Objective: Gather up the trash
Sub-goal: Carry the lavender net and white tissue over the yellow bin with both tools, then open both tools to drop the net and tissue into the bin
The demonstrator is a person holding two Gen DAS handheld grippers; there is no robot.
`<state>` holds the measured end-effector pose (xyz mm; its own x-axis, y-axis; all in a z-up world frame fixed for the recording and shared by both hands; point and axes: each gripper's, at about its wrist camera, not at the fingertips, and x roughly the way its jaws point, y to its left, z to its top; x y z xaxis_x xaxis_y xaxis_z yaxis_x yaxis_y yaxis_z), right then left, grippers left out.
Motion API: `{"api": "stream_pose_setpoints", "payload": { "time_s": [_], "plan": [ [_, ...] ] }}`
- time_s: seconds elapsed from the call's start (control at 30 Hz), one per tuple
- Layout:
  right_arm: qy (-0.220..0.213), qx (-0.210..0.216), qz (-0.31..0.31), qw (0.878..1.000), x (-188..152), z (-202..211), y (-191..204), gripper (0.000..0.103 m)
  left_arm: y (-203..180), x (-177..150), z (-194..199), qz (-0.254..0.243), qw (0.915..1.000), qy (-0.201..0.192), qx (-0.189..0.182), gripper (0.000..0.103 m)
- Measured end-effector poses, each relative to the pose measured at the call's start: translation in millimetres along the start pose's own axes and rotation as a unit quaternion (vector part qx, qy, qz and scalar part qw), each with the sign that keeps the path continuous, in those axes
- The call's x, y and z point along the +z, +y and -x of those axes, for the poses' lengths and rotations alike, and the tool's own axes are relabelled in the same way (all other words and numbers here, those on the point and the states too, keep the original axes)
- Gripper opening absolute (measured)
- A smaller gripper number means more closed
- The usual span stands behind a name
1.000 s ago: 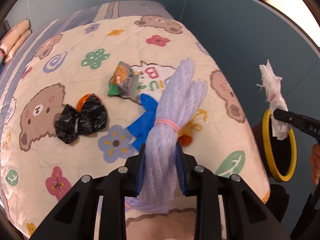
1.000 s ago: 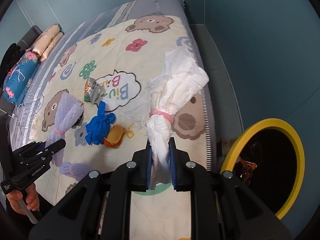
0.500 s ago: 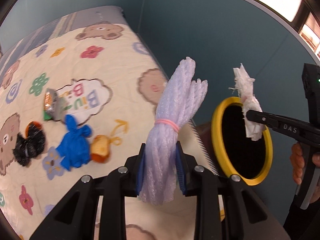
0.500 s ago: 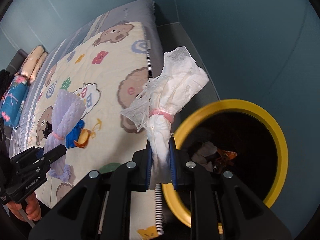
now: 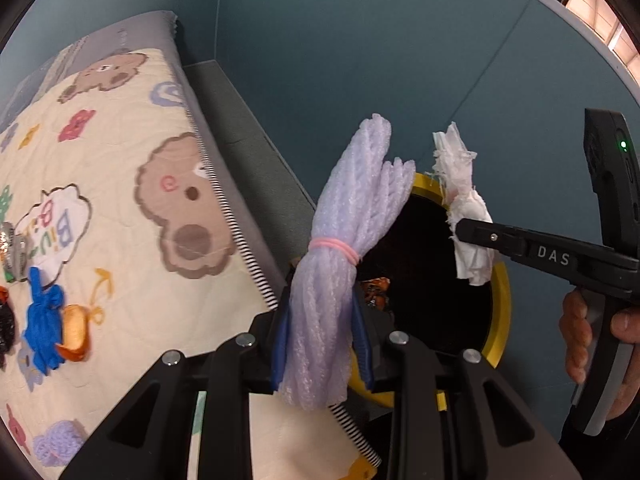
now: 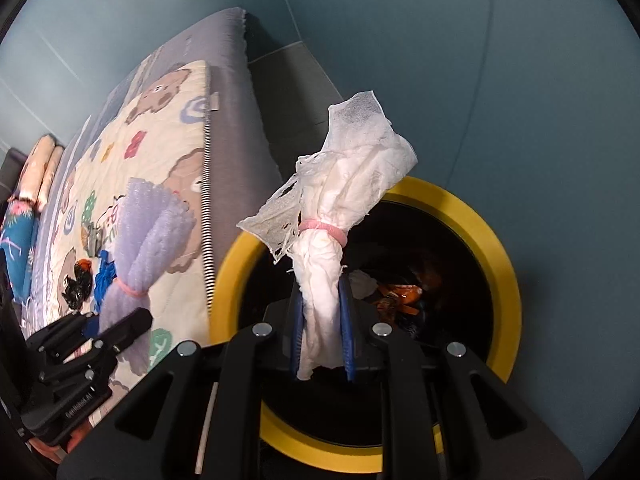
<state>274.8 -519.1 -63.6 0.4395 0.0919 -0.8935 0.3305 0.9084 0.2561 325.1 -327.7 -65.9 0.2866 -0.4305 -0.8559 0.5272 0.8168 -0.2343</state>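
Foam netting [image 5: 340,264], a lilac bundle tied with a pink rubber band, stands upright in the left gripper [image 5: 323,344], whose jaws are closed tight on its lower half. Beside it, the right gripper [image 6: 323,332] has its jaws clamped on a wad of white tissue [image 6: 340,236], also banded in pink, and holds it right over the mouth of the yellow-rimmed bin [image 6: 496,248]. Inside the bin lie some crumpled wrappers [image 6: 400,294]. The bin stands on the floor just beside the bed [image 5: 224,92], near its corner. On the bear-patterned quilt [image 5: 132,160] more trash lies apart from both grippers: a blue glove [image 5: 42,320] touching an orange peel [image 5: 76,332], a silver wrapper [image 5: 12,248] further up, and a black bag [image 6: 76,286] next to the glove. A lilac scrap [image 5: 60,442] sits near the quilt's lower edge.
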Motion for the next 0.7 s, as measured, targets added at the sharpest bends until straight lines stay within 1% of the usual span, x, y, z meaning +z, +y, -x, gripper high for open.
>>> {"api": "stream_pose_setpoints", "payload": {
  "time_s": [0.17, 0.33, 0.43, 0.5, 0.53, 0.57, 0.63, 0.7],
  "plan": [
    [0.01, 0.002, -0.013, 1.0, -1, -9, -19, 0.016, -17, -2, -23, -0.003, 0.9998, 0.015, -0.012, 0.026],
    [0.013, 0.005, -0.019, 1.0, -3, -13, -33, 0.017, -27, -6, -38, -0.011, 0.9995, 0.023, -0.016, 0.028],
    [0.008, -0.006, -0.017, 1.0, -4, -12, -37, 0.019, -31, -7, -41, -0.015, 0.9993, 0.023, -0.025, 0.03],
    [0.005, -0.008, -0.02, 1.0, -4, -10, -37, 0.025, -34, -7, -41, -0.019, 0.9992, 0.023, -0.025, 0.035],
    [0.004, -0.007, -0.023, 1.0, -3, -10, -37, 0.026, -34, -7, -41, -0.019, 0.9993, 0.022, -0.024, 0.036],
    [0.0, -0.01, -0.024, 1.0, -3, -8, -37, 0.03, -35, -7, -40, -0.018, 0.9993, 0.021, -0.024, 0.037],
    [-0.007, -0.021, -0.023, 0.999, -2, -4, -36, 0.034, -36, -6, -39, -0.016, 0.9995, 0.019, -0.022, 0.043],
    [-0.01, -0.021, -0.026, 0.999, -2, -1, -37, 0.037, -37, -6, -38, -0.013, 0.9995, 0.016, -0.024, 0.05]
  ]
}}
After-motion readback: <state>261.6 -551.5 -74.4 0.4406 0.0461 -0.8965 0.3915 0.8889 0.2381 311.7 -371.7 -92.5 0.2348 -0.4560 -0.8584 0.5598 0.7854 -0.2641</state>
